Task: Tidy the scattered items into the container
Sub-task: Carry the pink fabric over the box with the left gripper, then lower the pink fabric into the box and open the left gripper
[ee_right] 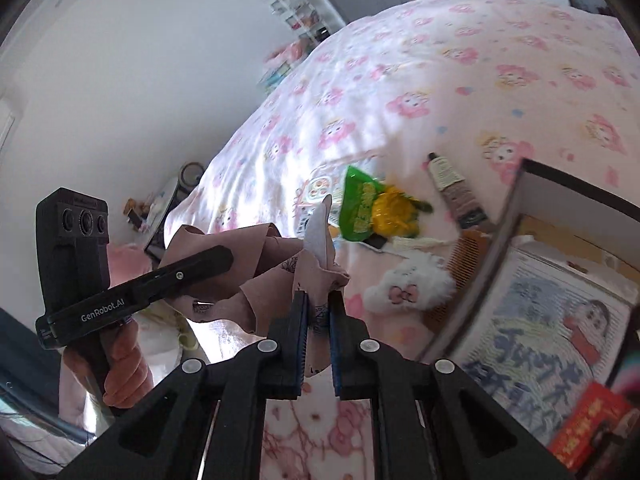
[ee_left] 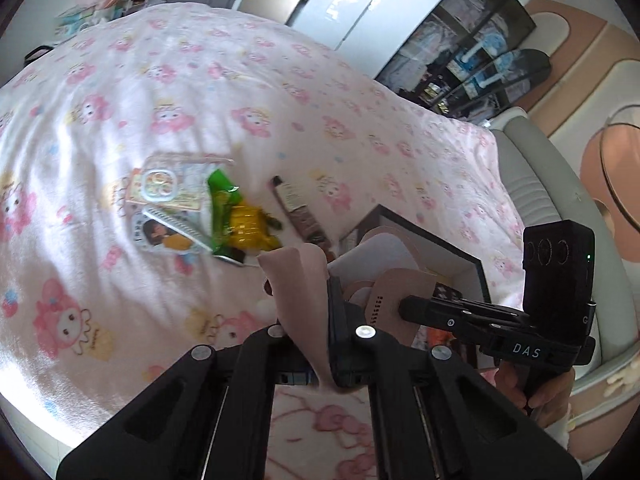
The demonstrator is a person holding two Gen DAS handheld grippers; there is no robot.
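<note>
A dusty-pink crumpled sheet (ee_left: 296,280) hangs above the bed, held from both sides. My left gripper (ee_left: 316,300) is shut on one edge of the pink sheet (ee_right: 272,252). My right gripper (ee_right: 318,300) is shut on the other edge. Each one shows in the other's view: the right gripper (ee_left: 404,306) and the left gripper (ee_right: 226,258). A black-rimmed box (ee_right: 580,186), also in the left wrist view (ee_left: 436,236), sits just to the right. On the blanket lie a green packet (ee_right: 358,204), a yellow packet (ee_right: 394,212), a tube (ee_right: 456,192), a comb (ee_right: 468,252) and a white fluffy item (ee_right: 412,284).
The pink cartoon-print blanket (ee_left: 200,100) covers the whole bed. Printed cards (ee_left: 164,192) lie left of the green packet (ee_left: 222,208). Inside the box are a printed booklet (ee_right: 540,320) and a red carton (ee_right: 588,428). A padded headboard (ee_left: 560,200) and a dark glass cabinet (ee_left: 472,52) stand beyond the bed.
</note>
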